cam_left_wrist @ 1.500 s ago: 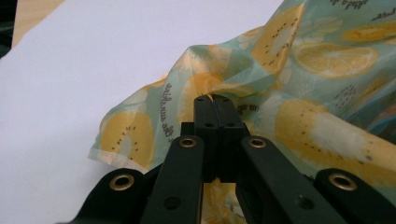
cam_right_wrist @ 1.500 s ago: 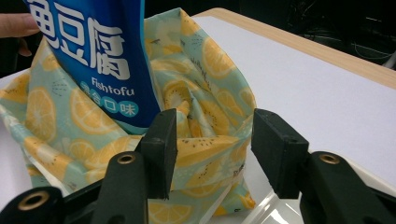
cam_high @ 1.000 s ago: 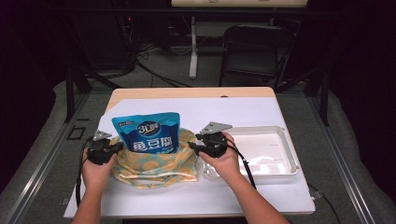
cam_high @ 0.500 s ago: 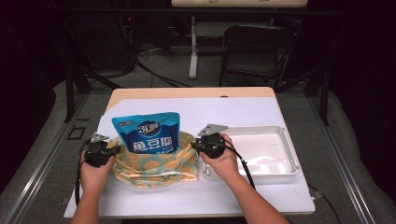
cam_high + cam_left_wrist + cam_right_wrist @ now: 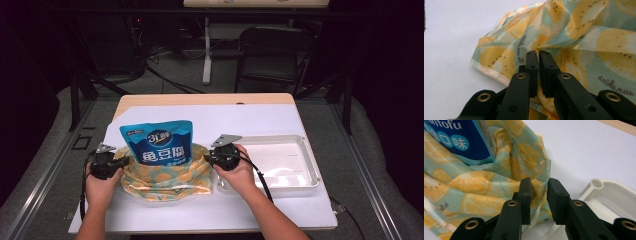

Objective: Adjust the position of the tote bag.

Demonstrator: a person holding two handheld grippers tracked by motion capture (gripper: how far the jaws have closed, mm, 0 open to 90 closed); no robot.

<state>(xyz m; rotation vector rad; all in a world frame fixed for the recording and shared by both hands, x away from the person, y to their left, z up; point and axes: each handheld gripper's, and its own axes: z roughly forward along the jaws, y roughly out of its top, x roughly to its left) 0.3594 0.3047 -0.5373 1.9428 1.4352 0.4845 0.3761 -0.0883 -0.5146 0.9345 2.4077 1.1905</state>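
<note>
We pinch the soft, slippery fruit-print bag [image 5: 165, 177] at its rim: left gripper [image 5: 539, 53] nearly closed on fabric, easing open; right gripper [image 5: 539, 186] parted around a fold, widening.

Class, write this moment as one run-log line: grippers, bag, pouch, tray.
left gripper: shut on yellow-and-teal lemon-print fabric bag | right gripper: open, fabric between jaws | blue snack pouch: upright in bag | white plastic tray: right of bag

The cloth bag [image 5: 165, 177] is pale teal printed with yellow-orange citrus slices, dark seed specks and small dark script lettering. The snack pouch [image 5: 157, 142] standing in it is deep blue with white and light-blue characters. The tray [image 5: 295, 172] is white, the desk [image 5: 260, 115] white with a tan far edge, the tongs [image 5: 539, 56] black.
</note>
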